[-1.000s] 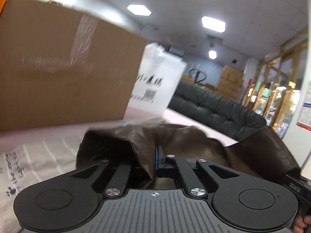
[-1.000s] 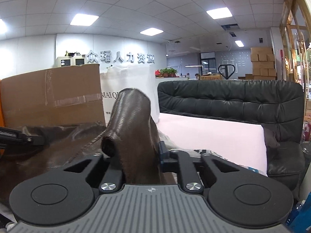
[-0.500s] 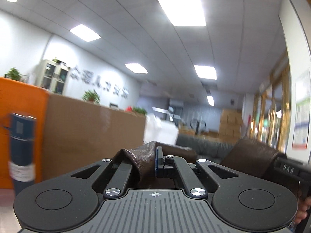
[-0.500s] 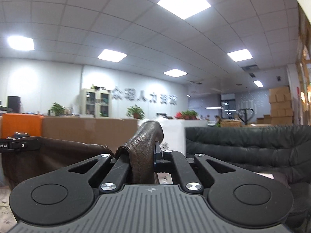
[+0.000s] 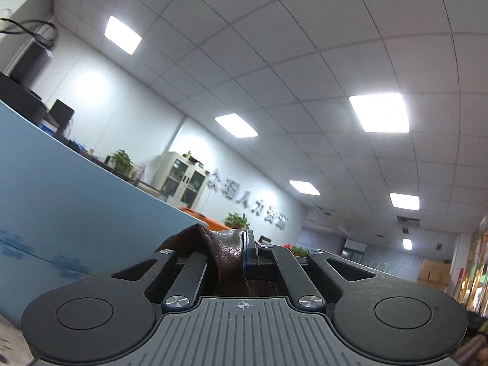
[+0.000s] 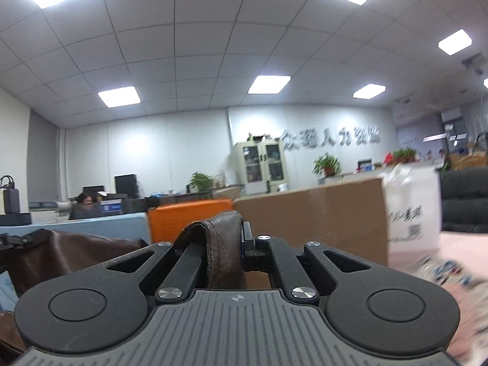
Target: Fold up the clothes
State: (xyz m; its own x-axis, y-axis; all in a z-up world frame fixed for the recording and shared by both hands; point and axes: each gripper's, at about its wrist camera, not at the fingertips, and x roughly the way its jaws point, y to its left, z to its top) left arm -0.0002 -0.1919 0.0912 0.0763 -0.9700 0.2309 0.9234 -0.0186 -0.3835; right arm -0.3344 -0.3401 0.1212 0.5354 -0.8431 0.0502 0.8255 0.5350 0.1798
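My left gripper (image 5: 236, 251) has its fingers pinched on a fold of the brown leather garment (image 5: 227, 251), raised toward the ceiling. My right gripper (image 6: 231, 244) likewise clamps a fold of it, the rest sagging left toward the other grip, a cardboard box (image 6: 320, 213) behind.
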